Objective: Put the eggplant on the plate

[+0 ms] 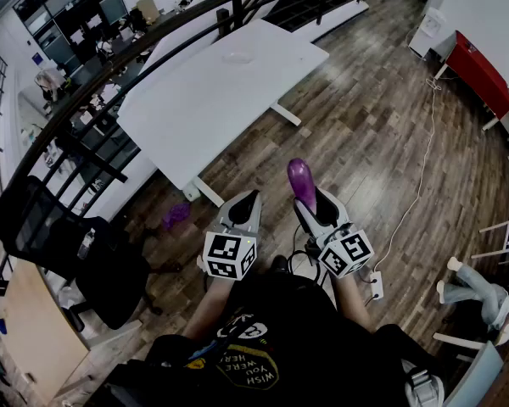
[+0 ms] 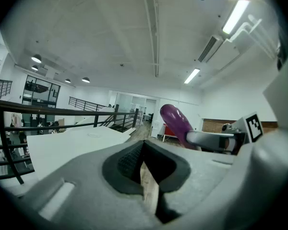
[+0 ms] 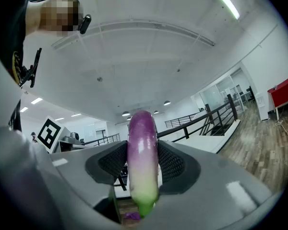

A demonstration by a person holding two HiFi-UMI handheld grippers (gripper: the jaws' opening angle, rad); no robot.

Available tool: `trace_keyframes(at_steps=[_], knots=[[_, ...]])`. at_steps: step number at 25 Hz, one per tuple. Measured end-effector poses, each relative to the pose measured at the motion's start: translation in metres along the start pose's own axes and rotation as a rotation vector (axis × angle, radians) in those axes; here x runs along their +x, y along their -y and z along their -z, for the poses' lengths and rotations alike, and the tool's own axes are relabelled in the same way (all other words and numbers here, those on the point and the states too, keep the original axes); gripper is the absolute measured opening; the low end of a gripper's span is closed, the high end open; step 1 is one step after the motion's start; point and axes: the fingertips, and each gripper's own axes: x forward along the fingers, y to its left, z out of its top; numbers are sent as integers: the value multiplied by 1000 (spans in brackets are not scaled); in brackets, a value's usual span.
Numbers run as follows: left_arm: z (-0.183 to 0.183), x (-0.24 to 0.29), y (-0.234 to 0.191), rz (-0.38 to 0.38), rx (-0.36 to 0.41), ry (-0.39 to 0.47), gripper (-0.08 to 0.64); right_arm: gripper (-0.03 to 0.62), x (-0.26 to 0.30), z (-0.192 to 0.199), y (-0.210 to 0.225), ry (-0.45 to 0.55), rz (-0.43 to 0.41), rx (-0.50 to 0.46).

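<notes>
White table [image 1: 205,108] w/ clear plate [image 1: 237,57] at far end, purple obj [image 1: 176,215] on wood floor [image 1: 369,142]

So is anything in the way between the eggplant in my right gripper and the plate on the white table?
Nothing visible does. The right gripper is shut on the eggplant, and only bare floor and bare tabletop lie between it and the faint plate. The left gripper sits off to the side.

In head view, lower end of the eggplant [image 1: 302,181] unseen inside the right tool [image 1: 313,200]; plate [image 1: 237,57] only a faint oval.
</notes>
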Motion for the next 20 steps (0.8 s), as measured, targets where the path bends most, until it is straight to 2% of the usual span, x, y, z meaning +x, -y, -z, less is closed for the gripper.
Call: trace_keyframes(at_steps=[12,17,20], knots=[[2,0,0,0,-13,-3,5,202,2,-4,-2,-5,-4,-6],[9,6,2,0,-19,-17,5,204,-1,-3,4,13,-18,36],[15,13,7,5,-28,-27,5,204,-5,-1,11,4,-10,29]])
